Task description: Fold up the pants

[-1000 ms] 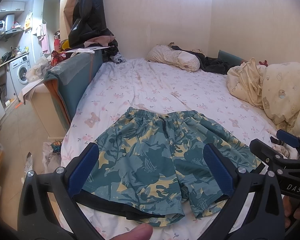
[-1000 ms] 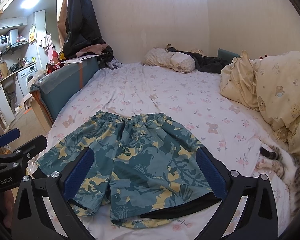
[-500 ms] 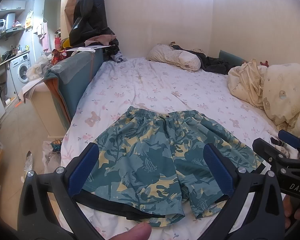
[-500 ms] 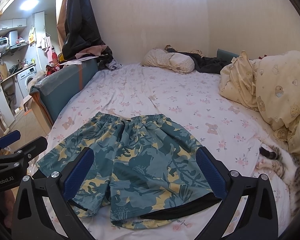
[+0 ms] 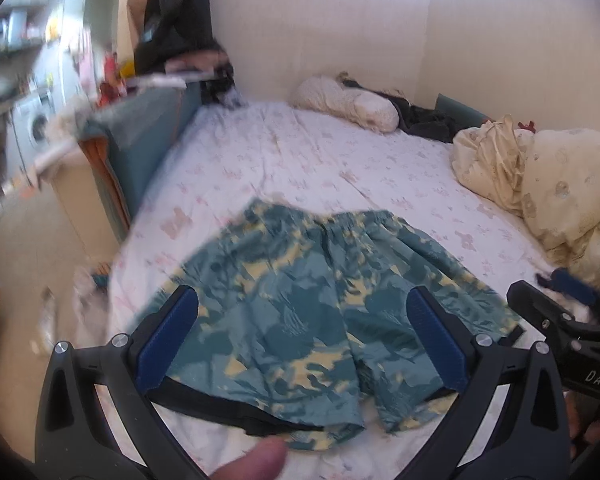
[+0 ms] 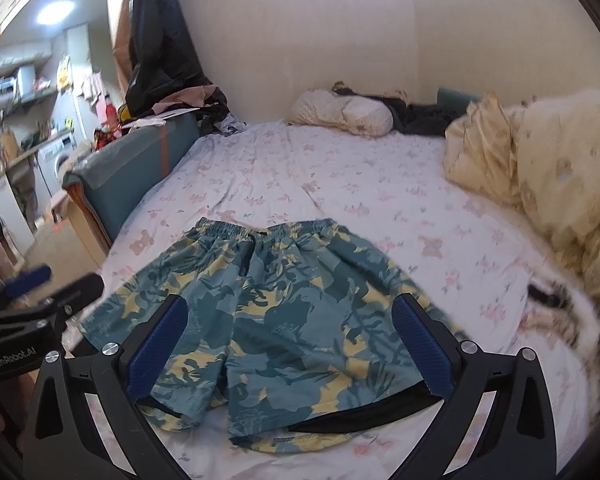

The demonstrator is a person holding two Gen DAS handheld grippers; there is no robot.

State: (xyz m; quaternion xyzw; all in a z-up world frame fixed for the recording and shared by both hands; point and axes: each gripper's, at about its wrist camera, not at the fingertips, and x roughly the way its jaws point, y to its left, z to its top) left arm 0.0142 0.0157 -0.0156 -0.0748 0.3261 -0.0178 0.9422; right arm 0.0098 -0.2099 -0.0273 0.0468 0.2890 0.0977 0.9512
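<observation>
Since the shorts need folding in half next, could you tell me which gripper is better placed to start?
Probably either: the left gripper and right gripper each hang open above one leg of the shorts.

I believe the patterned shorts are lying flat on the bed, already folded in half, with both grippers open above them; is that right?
Not quite: the shorts are not folded yet. The right wrist view shows both legs spread out flat on the bed. The left gripper and right gripper are indeed open above them.

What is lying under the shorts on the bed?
The shorts lie flat on a floral bedsheet. At the leg hems a black lining shows below the fabric. Whether anything else is under the shorts cannot be seen, because the cloth covers it.
</observation>
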